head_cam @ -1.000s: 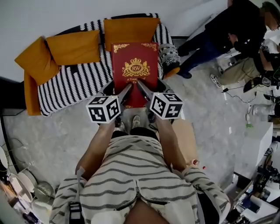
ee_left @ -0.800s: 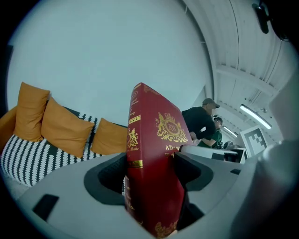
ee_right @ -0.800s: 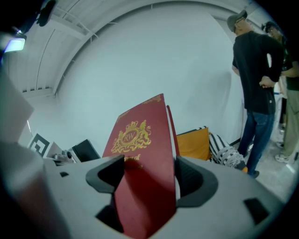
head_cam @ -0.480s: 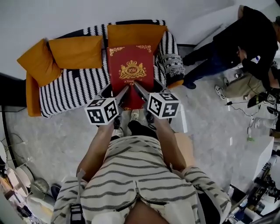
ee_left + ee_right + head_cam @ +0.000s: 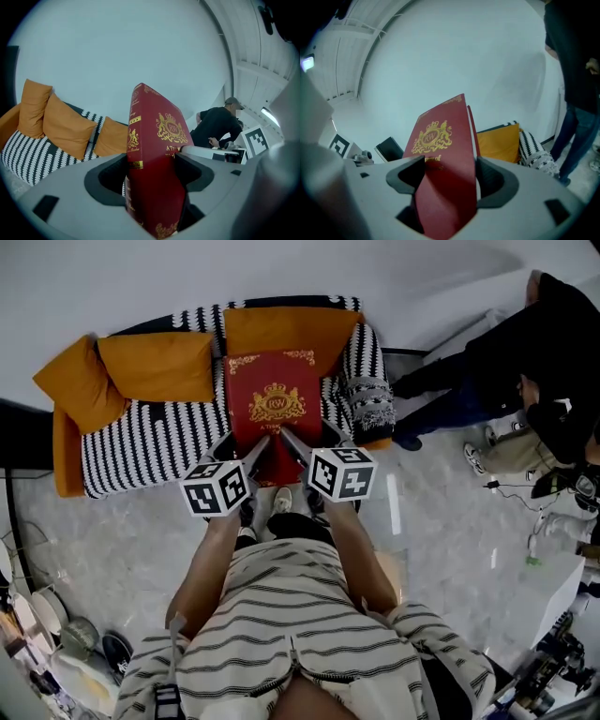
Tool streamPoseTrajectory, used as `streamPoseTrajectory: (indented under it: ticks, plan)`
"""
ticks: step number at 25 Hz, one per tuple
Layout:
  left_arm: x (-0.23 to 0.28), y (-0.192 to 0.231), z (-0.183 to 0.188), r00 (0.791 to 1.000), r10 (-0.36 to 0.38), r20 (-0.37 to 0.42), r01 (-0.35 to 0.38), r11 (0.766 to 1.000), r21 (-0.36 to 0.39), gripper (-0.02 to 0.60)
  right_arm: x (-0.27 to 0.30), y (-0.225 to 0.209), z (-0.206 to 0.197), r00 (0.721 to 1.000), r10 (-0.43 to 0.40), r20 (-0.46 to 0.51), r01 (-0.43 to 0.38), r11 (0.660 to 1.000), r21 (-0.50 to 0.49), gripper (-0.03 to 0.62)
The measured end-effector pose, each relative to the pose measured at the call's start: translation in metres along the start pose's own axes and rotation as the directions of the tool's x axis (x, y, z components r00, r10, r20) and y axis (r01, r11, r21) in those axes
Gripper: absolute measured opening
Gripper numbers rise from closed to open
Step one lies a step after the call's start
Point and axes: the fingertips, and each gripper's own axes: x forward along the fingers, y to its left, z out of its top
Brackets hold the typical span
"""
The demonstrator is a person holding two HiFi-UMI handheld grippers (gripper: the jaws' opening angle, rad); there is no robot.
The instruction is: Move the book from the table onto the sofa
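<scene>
Head view: tools (image 5: 258, 448) (image 5: 292, 441) clamp book (image 5: 277, 401) (seemingly above sofa (image 5: 150, 437)).

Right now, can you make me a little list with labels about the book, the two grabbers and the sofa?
book: red book with a gold crest, held up, not yet laid down
left gripper: left gripper shut on the book's lower edge
right gripper: right gripper shut on the same edge
sofa: sofa with black-and-white stripes and orange cushions
nearby: person in black, at the right
</scene>
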Motion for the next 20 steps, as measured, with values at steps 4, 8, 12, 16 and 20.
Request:
streamPoseTrajectory:
  ticks: [4,8,12,16,20]
  plan:
    - [0.023,0.007,-0.001,1.0,0.019,-0.015,-0.02,1.0,-0.018,0.318,0.018,-0.018,0.0,1.0,0.009,-0.026,-0.009,1.0,0.009,0.351]
    - [0.03,0.013,-0.007,0.999,0.032,-0.027,-0.033,0.999,-0.027,0.318,0.026,-0.024,-0.007,0.999,0.012,-0.042,-0.011,1.0,0.015,0.351]
    - [0.041,0.026,-0.008,0.998,0.034,-0.049,-0.036,0.998,-0.045,0.318,0.042,-0.029,-0.01,0.998,0.003,-0.064,-0.001,1.0,0.027,0.351]
    - [0.06,0.049,-0.006,0.997,0.029,-0.078,-0.034,0.998,-0.053,0.318,0.069,-0.036,-0.014,0.997,-0.01,-0.079,0.014,0.999,0.045,0.351]
    - [0.072,0.069,-0.012,0.994,0.027,-0.109,-0.034,0.997,-0.062,0.318,0.089,-0.041,-0.026,0.996,-0.019,-0.087,0.024,0.998,0.064,0.351]
